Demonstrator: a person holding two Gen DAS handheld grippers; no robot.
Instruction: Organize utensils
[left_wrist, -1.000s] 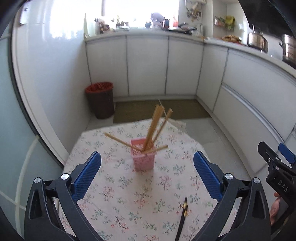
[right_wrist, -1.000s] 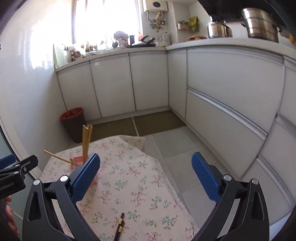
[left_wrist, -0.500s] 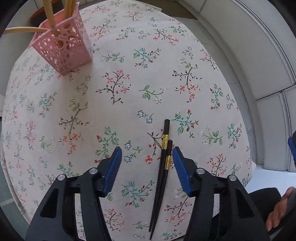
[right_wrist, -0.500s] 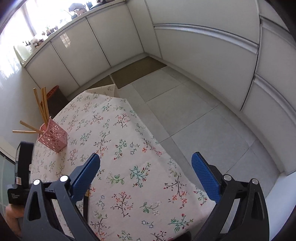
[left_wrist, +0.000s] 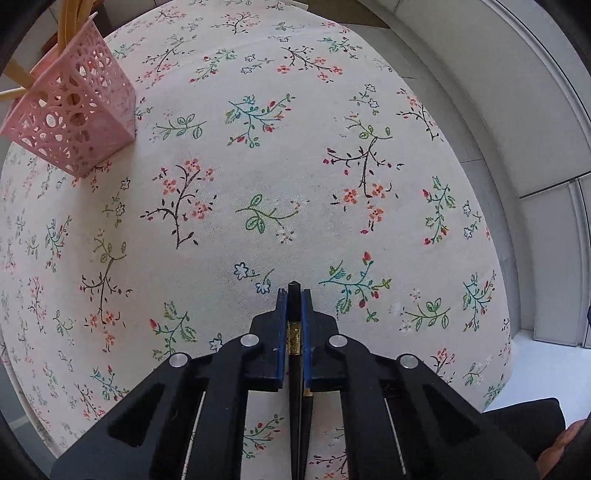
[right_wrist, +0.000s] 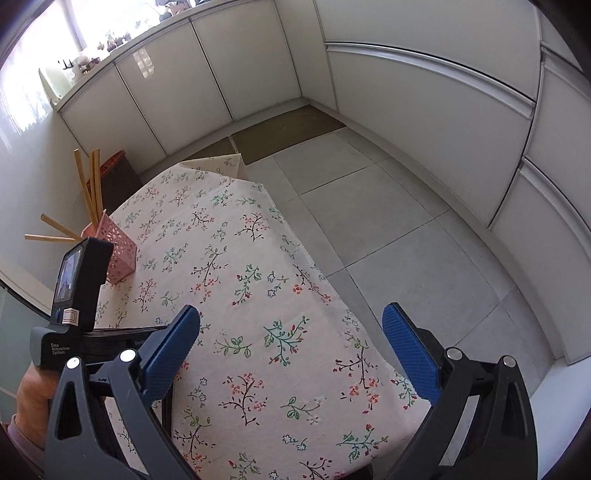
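Observation:
My left gripper (left_wrist: 294, 295) is shut on a pair of black chopsticks (left_wrist: 294, 373) with gold bands, low over the floral tablecloth (left_wrist: 280, 177). The chopstick tips poke out just past the blue pads. A pink perforated holder (left_wrist: 70, 122) with several wooden chopsticks (left_wrist: 72, 18) stands at the far left; it also shows in the right wrist view (right_wrist: 116, 251). My right gripper (right_wrist: 291, 350) is open and empty above the table's near right part. The left gripper's body (right_wrist: 77, 291) shows at the left of the right wrist view.
The table edge (right_wrist: 314, 266) drops to a grey tiled floor (right_wrist: 388, 221) on the right. White cabinets (right_wrist: 424, 92) line the walls. A brown waste bin (right_wrist: 118, 173) stands behind the holder.
My left gripper has closed on the black chopsticks, which lay between its open jaws half a second ago. The right gripper has stayed open and tilted a little further down.

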